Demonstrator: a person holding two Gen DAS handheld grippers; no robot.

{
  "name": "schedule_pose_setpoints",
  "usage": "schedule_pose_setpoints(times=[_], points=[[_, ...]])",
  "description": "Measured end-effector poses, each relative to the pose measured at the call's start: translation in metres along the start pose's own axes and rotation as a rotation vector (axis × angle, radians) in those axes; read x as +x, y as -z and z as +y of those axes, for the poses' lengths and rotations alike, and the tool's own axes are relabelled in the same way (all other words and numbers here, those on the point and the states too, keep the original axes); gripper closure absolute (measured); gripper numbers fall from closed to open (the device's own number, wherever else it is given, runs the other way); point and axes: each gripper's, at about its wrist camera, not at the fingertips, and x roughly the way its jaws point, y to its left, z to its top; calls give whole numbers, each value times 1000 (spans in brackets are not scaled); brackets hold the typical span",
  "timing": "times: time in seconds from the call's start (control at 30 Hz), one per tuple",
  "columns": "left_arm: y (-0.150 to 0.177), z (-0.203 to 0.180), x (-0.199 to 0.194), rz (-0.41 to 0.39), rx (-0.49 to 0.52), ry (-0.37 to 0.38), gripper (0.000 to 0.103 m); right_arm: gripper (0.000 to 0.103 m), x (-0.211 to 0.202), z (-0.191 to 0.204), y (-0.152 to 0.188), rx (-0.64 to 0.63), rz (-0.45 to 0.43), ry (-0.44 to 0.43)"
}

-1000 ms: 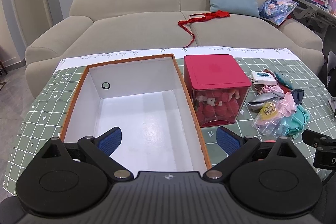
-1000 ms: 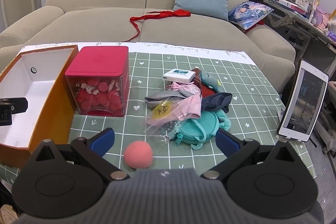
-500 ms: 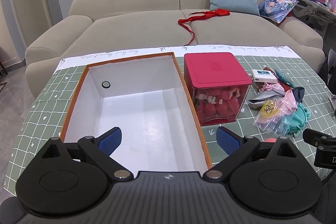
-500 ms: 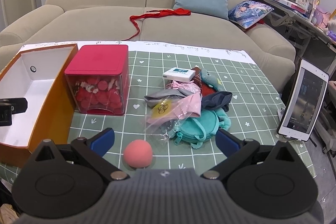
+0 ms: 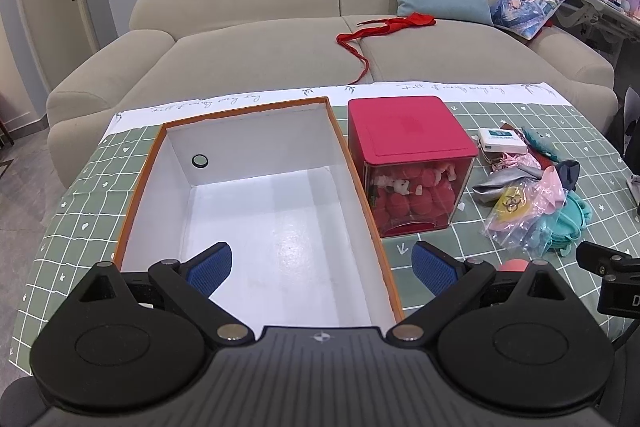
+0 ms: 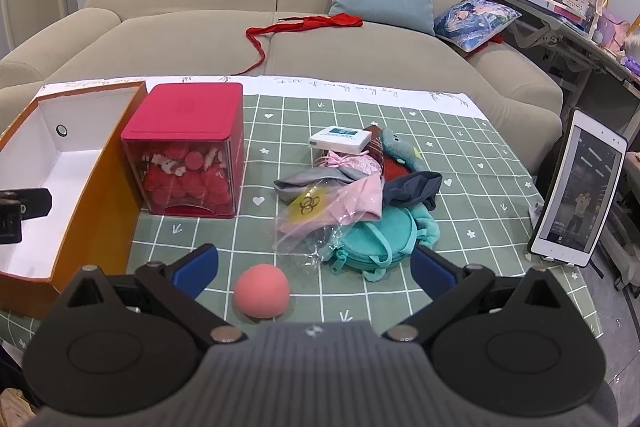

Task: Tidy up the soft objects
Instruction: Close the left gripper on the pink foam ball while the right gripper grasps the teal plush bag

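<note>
An orange box (image 5: pixel 136 187) with a bare white inside lies on the green checked tablecloth; my left gripper (image 5: pixel 322 267) hangs open over its near end, holding nothing. To its right stands a red-lidded clear cube (image 5: pixel 412 163) full of red plush pieces. A heap of soft things (image 6: pixel 360 195) lies mid-table: a teal plush bag (image 6: pixel 372 239), a pink item in a plastic bag, grey and navy cloth. A pink ball (image 6: pixel 262 291) rests close in front of my open right gripper (image 6: pixel 314 263), between its fingers' line but apart from them.
A small white box (image 6: pixel 340 141) sits behind the heap. A tablet (image 6: pixel 580 195) stands propped at the table's right edge. A beige sofa (image 6: pixel 240 39) with cushions and a red ribbon runs behind the table. A cluttered desk is at the far right.
Both views have shifted only slightly; the right gripper sits a touch closer to the pink ball. Nothing was taken hold of or let go.
</note>
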Motion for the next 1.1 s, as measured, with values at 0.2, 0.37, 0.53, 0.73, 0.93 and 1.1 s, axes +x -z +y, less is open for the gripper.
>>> schedule_pose_setpoints(times=[0.2,0.37,0.53,0.73,0.93,1.1], points=[[3,-11,0,2,52,86,0,3,32,-40,2,39,42,24],[7,-35,1,-2,110,151,0,3,64,-87,8,116,74,-9],[14,-64,11,31,174,229,0,10,88,-100,8,128,99,-80],[28,-101,24,80,256,298,0,22,123,-108,2,173,163,-180],[43,-134,37,98,357,331,0,26,154,-116,5,176,223,-177],[49,-154,57,124,398,328,0,26,163,-118,1,154,196,-184]])
